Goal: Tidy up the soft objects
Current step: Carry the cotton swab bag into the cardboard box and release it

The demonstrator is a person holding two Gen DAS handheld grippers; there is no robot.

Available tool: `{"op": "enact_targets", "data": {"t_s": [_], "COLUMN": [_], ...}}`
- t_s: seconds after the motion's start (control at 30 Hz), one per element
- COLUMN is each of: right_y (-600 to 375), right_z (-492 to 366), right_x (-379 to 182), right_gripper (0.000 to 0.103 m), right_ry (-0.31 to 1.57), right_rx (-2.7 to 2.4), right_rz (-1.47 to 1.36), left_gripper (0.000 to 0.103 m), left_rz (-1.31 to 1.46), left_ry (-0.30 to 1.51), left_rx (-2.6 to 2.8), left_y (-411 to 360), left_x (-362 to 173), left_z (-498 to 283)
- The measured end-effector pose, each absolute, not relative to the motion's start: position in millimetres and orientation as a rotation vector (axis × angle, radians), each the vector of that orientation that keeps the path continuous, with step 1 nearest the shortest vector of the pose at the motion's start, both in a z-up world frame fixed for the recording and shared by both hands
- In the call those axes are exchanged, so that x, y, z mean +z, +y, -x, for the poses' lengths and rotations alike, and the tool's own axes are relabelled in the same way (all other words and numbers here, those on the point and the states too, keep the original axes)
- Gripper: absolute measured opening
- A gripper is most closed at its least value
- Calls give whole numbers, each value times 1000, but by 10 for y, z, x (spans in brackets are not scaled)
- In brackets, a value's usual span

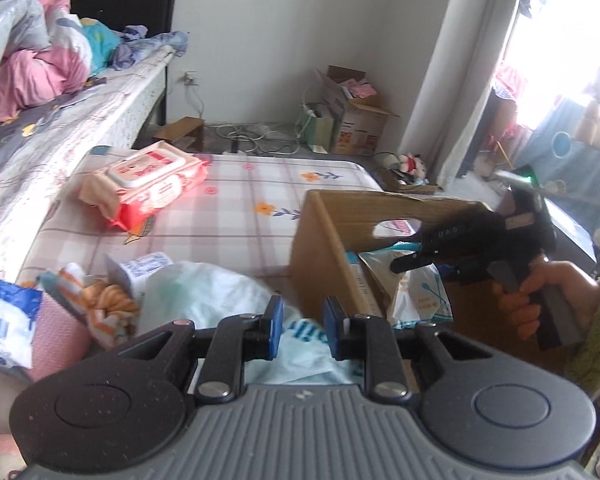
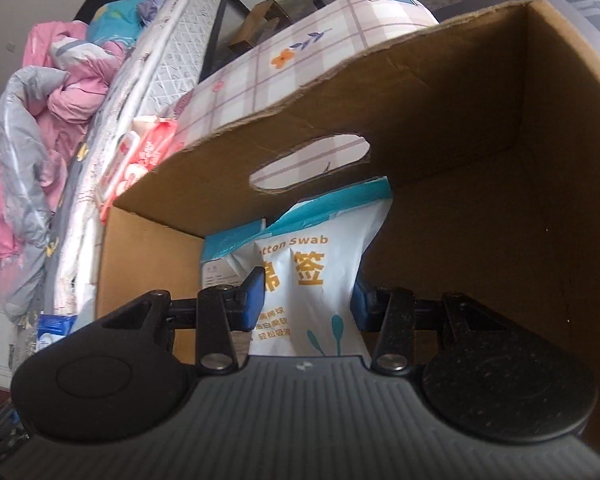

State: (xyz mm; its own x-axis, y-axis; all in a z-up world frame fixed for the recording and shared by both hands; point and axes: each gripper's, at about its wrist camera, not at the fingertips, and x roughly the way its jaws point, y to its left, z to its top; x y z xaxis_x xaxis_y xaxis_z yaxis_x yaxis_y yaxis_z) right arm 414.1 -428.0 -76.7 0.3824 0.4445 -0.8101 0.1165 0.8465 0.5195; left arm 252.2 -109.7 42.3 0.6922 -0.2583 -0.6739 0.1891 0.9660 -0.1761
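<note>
My right gripper (image 2: pixel 308 300) is shut on a white and teal cotton swab bag (image 2: pixel 300 264) and holds it down inside the open cardboard box (image 2: pixel 460 120). A teal and white carton (image 2: pixel 224 256) leans in the box behind the bag. In the left wrist view the right gripper (image 1: pixel 410 258) reaches over the box (image 1: pixel 320 264), and the bag (image 1: pixel 420 296) hangs below it. My left gripper (image 1: pixel 303 322) hovers open, with a narrow gap between its blue pads, over a white plastic bag (image 1: pixel 204 292) on the checked mattress (image 1: pixel 236 208). Nothing is pinched between those pads.
A red wet wipes pack (image 1: pixel 148 184) lies at the far left of the mattress. An orange striped cloth (image 1: pixel 108 308), a small labelled pack (image 1: pixel 146 266) and a blue and white pack (image 1: pixel 0 320) sit at the near left. Pink and grey bedding (image 1: pixel 32 60) covers the bed. Boxes (image 1: pixel 352 116) and cables clutter the floor.
</note>
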Motion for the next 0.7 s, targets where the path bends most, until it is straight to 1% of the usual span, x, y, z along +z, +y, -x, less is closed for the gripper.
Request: {"op": "enact_targets", "data": {"t_s": [0.13, 0.17, 0.2, 0.23, 0.27, 0.3, 0.43, 0.47, 0.5, 0.6, 0.7], "right_y": [-4205, -4195, -4187, -4168, -4169, -4176, -4225, -4208, -4177, -4074, -4097], "right_z": [-4238, -4246, -4251, -4260, -4236, -4207, -4026, -3994, -3973, -4001, -4076], "right_x": [-941, -946, -936, -898, -856, -803, -486, -434, -403, -484, -803], "right_gripper": [48, 52, 59, 62, 69, 72, 72, 67, 54, 28, 15], "right_ry": [1155, 1160, 1166, 1164, 1154, 1141, 1030, 1004, 986, 1000, 1070], "right_rx": [241, 239, 233, 228, 226, 222, 211, 215, 220, 208, 187], "right_rz": [-550, -545, -529, -515, -505, -500, -487, -479, -473, -480, -543], "left_gripper": [24, 24, 24, 25, 27, 28, 28, 28, 28, 28, 28], "left_rz": [81, 81, 82, 83, 82, 81, 76, 76, 75, 76, 82], "left_ry": [767, 766, 764, 760, 755, 750, 736, 735, 733, 735, 742], "left_rx": [-230, -230, -231, -233, -233, -232, -230, -229, -227, -214, -196], "left_y": [-1032, -1011, -992, -973, -963, -955, -888, -870, -851, -784, -699], "left_x": [412, 420, 431, 437, 434, 436, 437, 438, 436, 427, 411], "left_z": [-2483, -2457, -2430, -2412, -2398, -2378, -2296, -2278, -2253, -2200, -2150]}}
